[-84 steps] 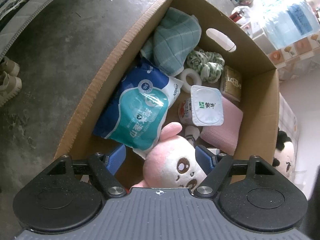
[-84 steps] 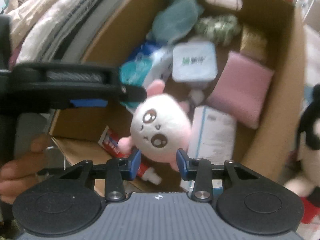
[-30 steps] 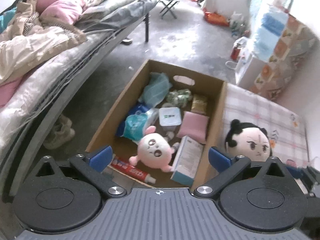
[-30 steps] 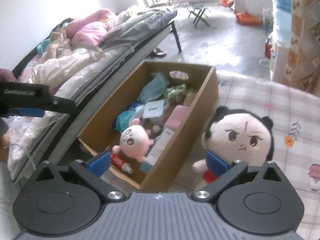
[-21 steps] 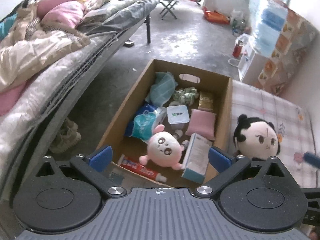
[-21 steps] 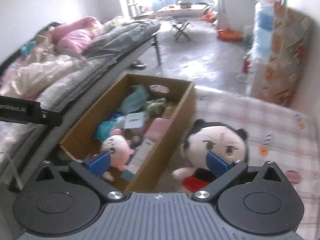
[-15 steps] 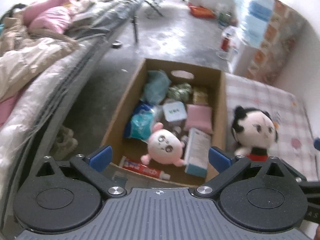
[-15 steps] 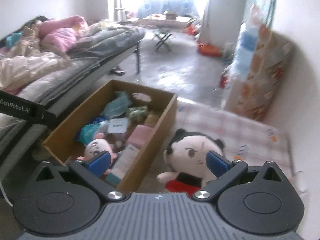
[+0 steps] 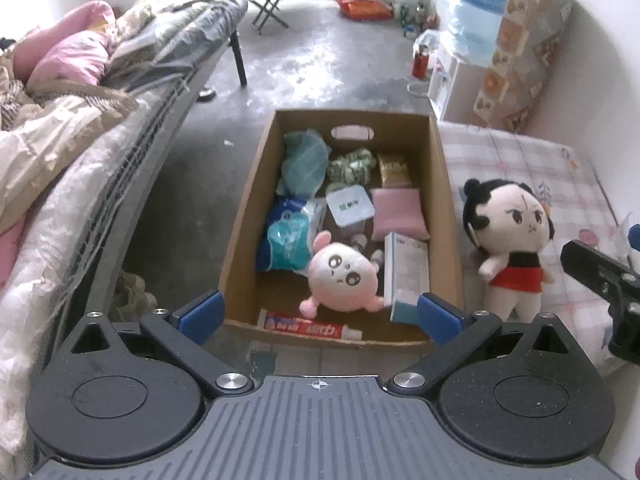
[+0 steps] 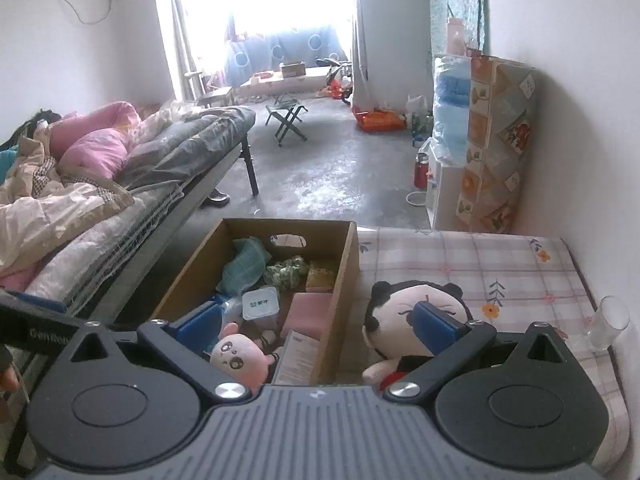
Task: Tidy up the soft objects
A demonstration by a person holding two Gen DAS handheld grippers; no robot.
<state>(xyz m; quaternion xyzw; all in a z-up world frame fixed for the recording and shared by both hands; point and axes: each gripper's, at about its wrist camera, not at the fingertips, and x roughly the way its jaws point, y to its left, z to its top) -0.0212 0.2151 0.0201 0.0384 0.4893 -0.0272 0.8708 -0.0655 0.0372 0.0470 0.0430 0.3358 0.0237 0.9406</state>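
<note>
Cardboard box [image 9: 447,200] on the floor holds a pink plush [image 9: 343,278] at its near end, beside a pink pad [image 9: 397,213], teal cloth [image 9: 305,162] and toothpaste [image 9: 310,326]. Black-haired doll [image 9: 508,236] sits on the checked mattress [image 10: 520,264] just right of the box. Left gripper [image 9: 320,314] and right gripper [image 10: 316,326] both spread wide, empty, above the box.

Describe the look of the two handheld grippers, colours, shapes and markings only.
Both look alike. The left gripper has a grey ribbed body with a small crosshair mark, two round black textured discs, black angled linkage arms with silver bolts, and blue pads on its jaws. The right gripper matches it. At the left edge of the right wrist view, a black bar of the other gripper bears white lettering, cut off at the edge.
</note>
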